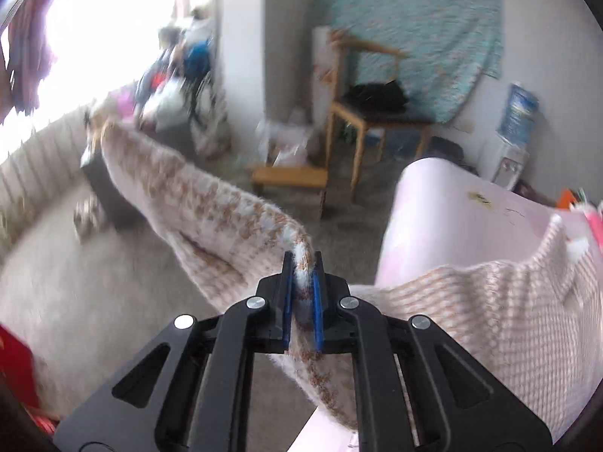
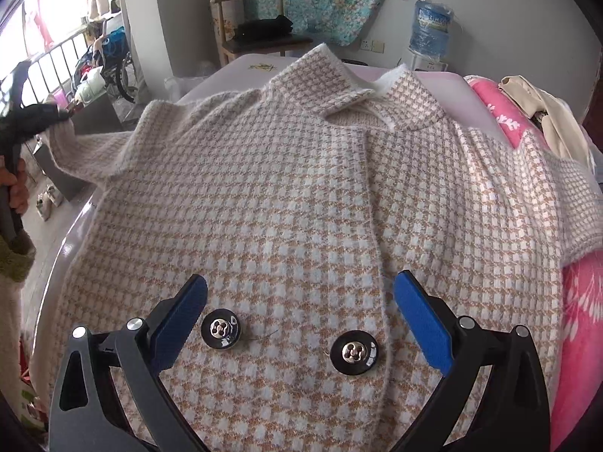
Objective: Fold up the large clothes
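Checked coat (image 2: 286, 196) lies flat, unfolded; left tool (image 1: 302, 263) pinches its sleeve (image 1: 196, 188) up, right tool (image 2: 299, 293) spread above.

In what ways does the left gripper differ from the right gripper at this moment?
The left gripper has its jaws shut on the sleeve of the checked coat; the right gripper has its jaws open and holds nothing. The left gripper lifts the sleeve off to the side; the right gripper hovers over the coat front by two dark buttons. Both have black frames and blue pads.
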